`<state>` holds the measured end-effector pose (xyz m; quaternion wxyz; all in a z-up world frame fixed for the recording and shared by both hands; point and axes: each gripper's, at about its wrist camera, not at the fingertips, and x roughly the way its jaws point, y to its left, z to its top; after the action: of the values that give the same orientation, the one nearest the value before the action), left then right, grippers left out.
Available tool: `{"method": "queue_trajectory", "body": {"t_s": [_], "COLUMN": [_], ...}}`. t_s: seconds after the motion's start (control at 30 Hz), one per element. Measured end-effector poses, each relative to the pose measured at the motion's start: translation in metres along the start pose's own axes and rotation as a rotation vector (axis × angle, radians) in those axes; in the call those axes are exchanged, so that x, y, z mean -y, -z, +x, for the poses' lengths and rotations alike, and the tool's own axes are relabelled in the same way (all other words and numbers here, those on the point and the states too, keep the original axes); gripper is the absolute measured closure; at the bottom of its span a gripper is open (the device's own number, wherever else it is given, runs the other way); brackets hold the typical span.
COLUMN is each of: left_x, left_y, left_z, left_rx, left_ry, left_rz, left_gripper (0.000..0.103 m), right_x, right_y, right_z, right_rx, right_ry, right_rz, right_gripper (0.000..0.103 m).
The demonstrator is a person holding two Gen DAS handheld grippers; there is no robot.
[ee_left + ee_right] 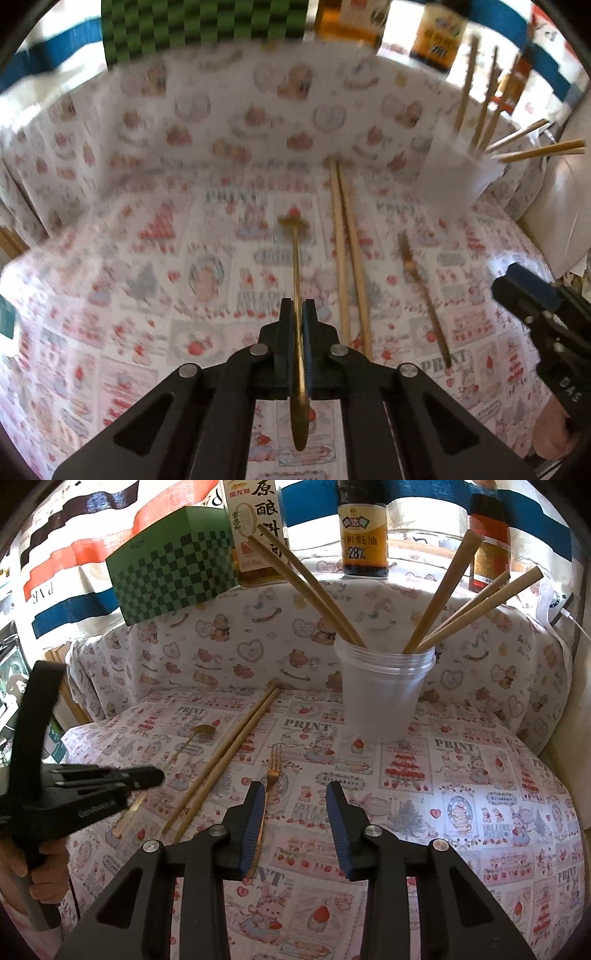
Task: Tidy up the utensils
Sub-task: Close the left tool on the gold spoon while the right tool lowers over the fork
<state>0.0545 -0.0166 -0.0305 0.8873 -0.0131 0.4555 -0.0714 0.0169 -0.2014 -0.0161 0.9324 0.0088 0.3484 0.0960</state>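
My left gripper [297,306] is shut on the thin handle of a gold spoon [295,251], whose bowl points away over the patterned tablecloth. From the right wrist view the left gripper [147,775] grips the spoon [205,731] mid-handle. A pair of wooden chopsticks [347,258] [225,757] lies to the spoon's right. A gold fork [424,295] [272,771] lies further right. My right gripper [295,790] [532,291] hovers open, with the fork's handle passing behind its left finger. A clear plastic cup [384,698] [458,173] at the back right holds several chopsticks.
A green checkered box [173,576] [203,29] and sauce bottles [364,535] stand on the raised ledge behind the table. A person's hand [40,878] holds the left gripper's grip. The cloth-covered table [480,812] drops off at left and right.
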Motion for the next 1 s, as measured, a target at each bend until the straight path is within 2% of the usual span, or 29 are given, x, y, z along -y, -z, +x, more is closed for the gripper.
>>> {"method": "queue_trajectory", "body": {"t_s": [0.1,0.17,0.27,0.4,0.6,0.67,0.7,0.77,0.83,0.9,0.93,1.0], "left_x": [0.003,0.001,-0.003,-0.009,-0.006,-0.007,-0.009,-0.015,-0.024,-0.032,-0.034,-0.035], "left_y": [0.000,-0.002,-0.003,-0.006,-0.005,-0.005,-0.005,-0.009,-0.012,-0.013,-0.014,-0.017], "left_z": [-0.020,-0.033,-0.048,-0.059,-0.038,-0.028,-0.024,-0.015,-0.004,0.009,0.015,0.025], "left_rx": [0.098,0.165,0.240,0.284,0.242,0.224,0.215,0.182,0.126,0.056,0.038,0.026], "left_ry": [-0.027,-0.013,0.012,0.035,-0.023,-0.026,-0.016,0.035,0.084,0.164,0.175,0.148], "left_rz": [-0.009,-0.018,-0.034,-0.048,-0.009,-0.002,-0.004,-0.012,-0.060,-0.112,-0.121,-0.121], "left_gripper": [0.099,0.103,0.103,0.103,0.102,0.092,0.088,0.071,0.069,0.068,0.069,0.069], "right_x": [0.000,0.000,0.000,-0.001,-0.001,-0.001,-0.001,-0.001,-0.001,0.001,0.003,0.006], "right_y": [0.000,0.000,0.000,0.000,0.000,0.000,0.000,0.000,0.000,-0.001,-0.001,-0.003], "right_z": [-0.001,-0.001,-0.002,-0.001,0.000,0.001,0.001,0.001,0.001,0.001,0.001,0.001], "right_rx": [0.004,0.005,0.009,0.008,0.004,0.001,0.001,0.000,0.002,0.003,0.003,0.003], "right_ry": [-0.002,-0.002,0.003,0.008,0.009,0.008,0.008,0.007,0.007,0.010,0.011,0.013], "right_rz": [0.001,0.002,-0.002,-0.005,-0.007,-0.008,-0.009,-0.010,-0.011,-0.006,-0.001,0.011], "right_gripper": [0.066,0.066,0.066,0.066,0.066,0.066,0.066,0.066,0.066,0.066,0.066,0.066]}}
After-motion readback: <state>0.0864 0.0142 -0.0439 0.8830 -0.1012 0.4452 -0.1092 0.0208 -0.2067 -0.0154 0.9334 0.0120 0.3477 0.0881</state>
